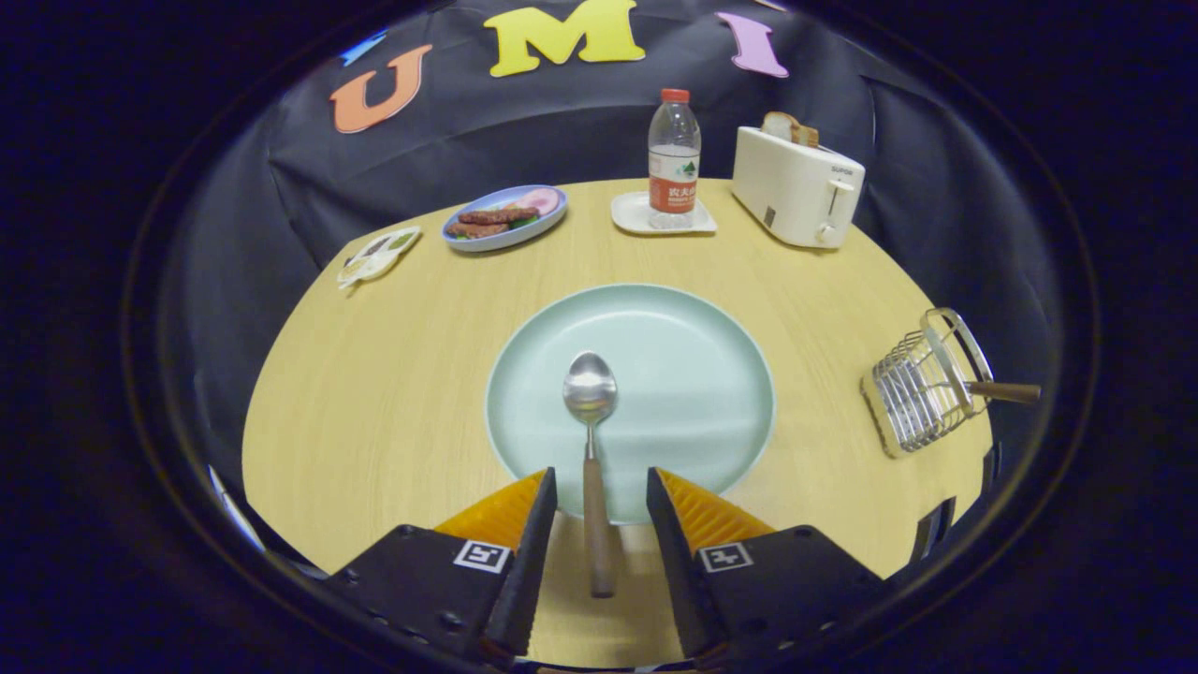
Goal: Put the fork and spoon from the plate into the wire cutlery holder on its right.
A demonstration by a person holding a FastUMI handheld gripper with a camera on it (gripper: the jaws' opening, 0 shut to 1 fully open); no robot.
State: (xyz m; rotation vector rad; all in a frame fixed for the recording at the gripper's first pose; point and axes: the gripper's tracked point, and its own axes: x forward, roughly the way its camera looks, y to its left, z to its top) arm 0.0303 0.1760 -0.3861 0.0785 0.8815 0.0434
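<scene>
Spread gripper [599,496] fingers straddle the spoon [592,440] handle, bowl on the plate [711,374] — apparently the pickup step, needing closure, then carrying right to the wire cutlery holder [922,384].

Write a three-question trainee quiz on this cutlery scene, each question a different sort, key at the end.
1. True or false: the tool is shut on the spoon.
2. Which thing already has a wooden handle sticking out of it? A. toaster B. wire cutlery holder C. bottle
3. Fill in: the spoon's bowl rests on the ____.

Key
1. False: the fingers stand open, one on each side of the handle.
2. B
3. plate
</scene>
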